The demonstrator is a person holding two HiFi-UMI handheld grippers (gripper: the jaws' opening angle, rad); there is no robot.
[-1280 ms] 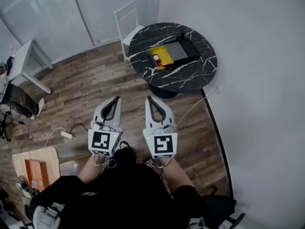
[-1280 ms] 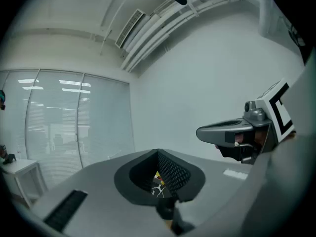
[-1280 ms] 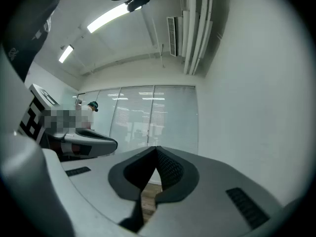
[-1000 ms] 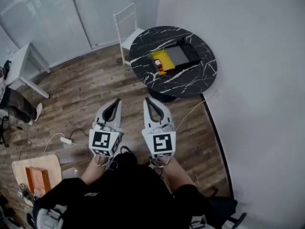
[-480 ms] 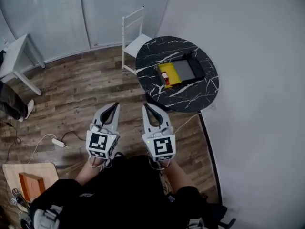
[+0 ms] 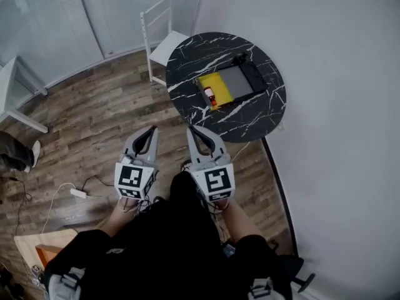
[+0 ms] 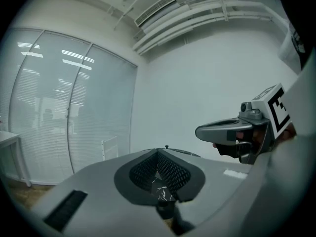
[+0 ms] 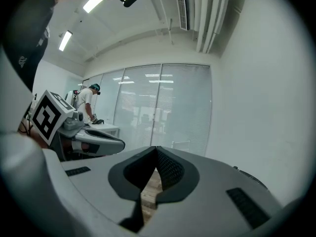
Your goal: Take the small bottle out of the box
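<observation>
Round marble tabletop point(image 6: 250, 120) ahead of my claws, slightly nearer than moment ago: approach under way. Small bottle point(image 6: 210, 95) in box point(image 6: 241, 80), well beyond reach. My left claw point(image 6: 150, 130) and right claw point(image 6: 193, 129) both closed, empty.
</observation>
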